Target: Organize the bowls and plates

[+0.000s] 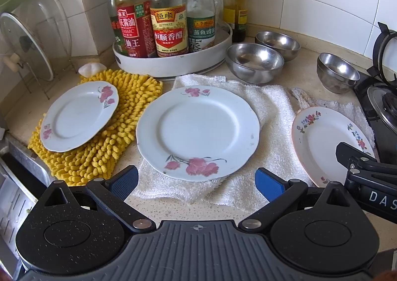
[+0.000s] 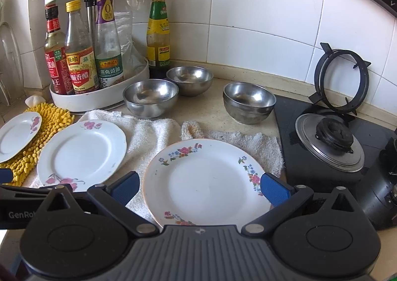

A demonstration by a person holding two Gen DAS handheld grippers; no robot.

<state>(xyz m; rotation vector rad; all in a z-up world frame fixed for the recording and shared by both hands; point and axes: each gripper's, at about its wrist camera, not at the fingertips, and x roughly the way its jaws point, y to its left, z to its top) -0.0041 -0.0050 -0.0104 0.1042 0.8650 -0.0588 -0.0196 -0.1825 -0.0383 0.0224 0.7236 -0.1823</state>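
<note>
Three plates lie on the counter. A small pink-flower plate (image 1: 78,116) (image 2: 17,138) rests on a yellow mop pad (image 1: 119,129). A larger pink-flower plate (image 1: 197,132) (image 2: 82,154) lies on a white towel (image 1: 270,132). A plate with coloured flowers (image 1: 325,144) (image 2: 206,181) lies at the right. Behind them stand three steel bowls (image 1: 254,62) (image 1: 278,45) (image 1: 337,72). My left gripper (image 1: 196,183) hangs open just before the larger plate. My right gripper (image 2: 199,190) is open, its fingers on either side of the coloured-flower plate, above it.
A white turntable rack (image 1: 173,62) of sauce bottles stands at the back corner. A glass lid (image 1: 24,45) leans in a wire rack at the left, beside a sink edge (image 1: 22,161). A black gas stove (image 2: 335,152) with its burner and a loose pan support (image 2: 341,77) sits at the right.
</note>
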